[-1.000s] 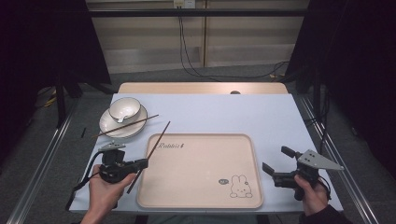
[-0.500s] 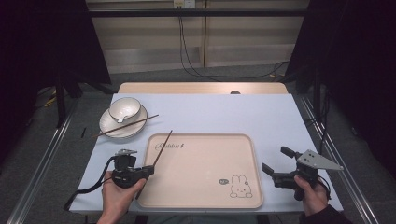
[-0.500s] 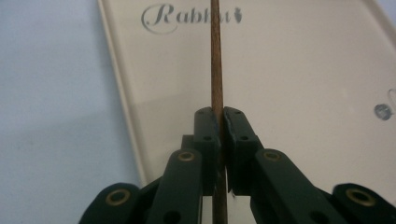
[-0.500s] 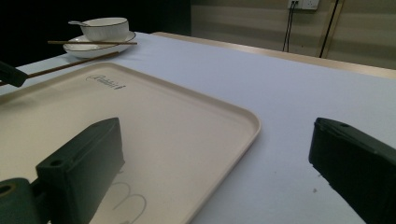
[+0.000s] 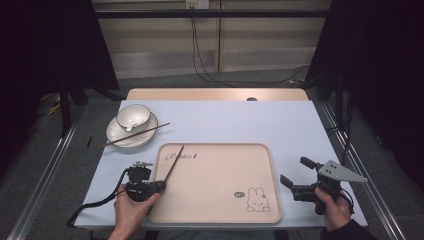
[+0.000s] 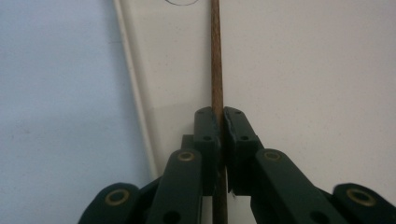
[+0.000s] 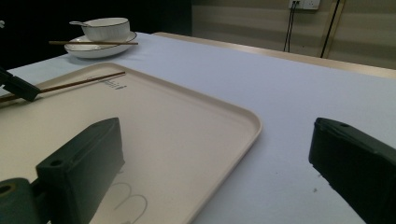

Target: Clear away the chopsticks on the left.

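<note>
My left gripper (image 5: 159, 185) is at the cream tray's (image 5: 220, 175) left edge, shut on the near end of a brown chopstick (image 5: 174, 162). In the left gripper view the chopstick (image 6: 215, 56) runs straight ahead from between the closed jaws (image 6: 220, 116) over the tray (image 6: 303, 70). Its far tip lies near the printed lettering. A second chopstick (image 5: 135, 135) rests across a white plate (image 5: 117, 137) that carries a bowl (image 5: 133, 116) with a spoon. My right gripper (image 5: 295, 171) stands open and holds nothing, just off the tray's right edge.
The right gripper view looks across the tray (image 7: 163, 121) to the held chopstick (image 7: 70, 84), the plate (image 7: 79, 49) and the bowl (image 7: 105, 28). A bunny print (image 5: 257, 200) marks the tray's near right. Light blue tabletop (image 5: 240, 120) lies beyond the tray.
My left gripper has moved right to the tray's left edge with the chopstick, which now lies over the tray. The right gripper has stayed put.
</note>
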`<action>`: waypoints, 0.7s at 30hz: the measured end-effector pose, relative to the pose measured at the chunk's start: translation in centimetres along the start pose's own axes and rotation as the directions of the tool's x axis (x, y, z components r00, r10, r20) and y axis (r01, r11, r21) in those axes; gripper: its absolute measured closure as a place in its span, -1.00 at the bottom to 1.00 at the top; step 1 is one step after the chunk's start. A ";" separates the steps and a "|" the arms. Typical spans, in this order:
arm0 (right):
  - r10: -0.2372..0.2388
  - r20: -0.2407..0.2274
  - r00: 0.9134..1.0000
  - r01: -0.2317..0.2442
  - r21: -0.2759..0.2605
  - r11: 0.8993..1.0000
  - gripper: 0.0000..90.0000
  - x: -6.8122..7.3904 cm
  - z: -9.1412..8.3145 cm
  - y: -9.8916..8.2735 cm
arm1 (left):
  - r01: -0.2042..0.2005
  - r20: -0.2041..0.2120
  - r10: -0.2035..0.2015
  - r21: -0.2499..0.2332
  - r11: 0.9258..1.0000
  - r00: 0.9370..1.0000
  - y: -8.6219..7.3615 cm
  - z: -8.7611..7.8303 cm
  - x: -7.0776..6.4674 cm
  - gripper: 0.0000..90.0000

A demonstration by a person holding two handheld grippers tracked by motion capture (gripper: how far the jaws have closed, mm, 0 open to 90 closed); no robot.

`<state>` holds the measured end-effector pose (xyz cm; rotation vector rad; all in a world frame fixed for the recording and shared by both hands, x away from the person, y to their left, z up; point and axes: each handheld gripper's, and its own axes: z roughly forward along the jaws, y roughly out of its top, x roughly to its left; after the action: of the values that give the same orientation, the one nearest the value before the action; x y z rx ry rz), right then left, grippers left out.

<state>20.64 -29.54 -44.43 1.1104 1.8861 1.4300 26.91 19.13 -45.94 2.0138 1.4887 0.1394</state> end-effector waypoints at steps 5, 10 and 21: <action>-0.002 -0.001 1.000 0.002 0.000 1.000 -0.94 0.0 0.0 0.0 | -0.004 -0.002 0.004 0.000 1.000 1.000 0.1 0.1 0.0 0.87; -0.003 -0.007 1.000 0.003 0.004 1.000 -0.94 0.0 0.1 0.0 | 0.002 0.009 -0.002 0.000 1.000 1.000 0.1 0.1 0.0 0.76; -0.005 -0.017 1.000 0.005 0.002 1.000 -0.94 0.0 0.0 0.0 | -0.033 0.064 0.036 -0.047 0.998 0.997 0.2 -0.6 -0.1 0.47</action>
<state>20.65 -29.51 -44.43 1.0968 1.9006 1.4395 26.80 19.28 -45.36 1.9899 1.3988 0.1201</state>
